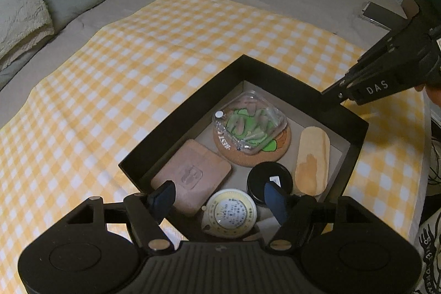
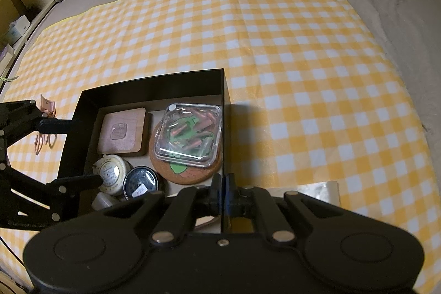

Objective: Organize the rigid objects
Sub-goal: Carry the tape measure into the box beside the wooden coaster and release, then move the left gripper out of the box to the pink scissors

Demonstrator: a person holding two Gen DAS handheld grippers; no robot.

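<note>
A black box [image 1: 176, 126] [image 2: 154, 84] sits on the yellow checked cloth. Inside lie a wooden square coaster [image 1: 193, 175] [image 2: 122, 128], a cork coaster [image 1: 248, 153] [image 2: 190, 172] under a clear plastic case [image 1: 250, 123] [image 2: 190, 131], a round white tape measure [image 1: 230, 212] [image 2: 111, 172], a black round tin [image 1: 268, 178] [image 2: 140, 182] and an oval wooden piece [image 1: 312, 159]. My left gripper [image 1: 220, 197] is open above the box's near corner. My right gripper [image 2: 224, 200] [image 1: 337, 92] is shut on the box's right wall.
A pink clip [image 2: 45, 117] lies on the cloth left of the box. A clear bag [image 2: 317, 192] lies right of the box. Pillows [image 1: 22, 18] and a phone [image 1: 376, 13] lie on the grey bed. Shelves [image 2: 16, 4] stand far left.
</note>
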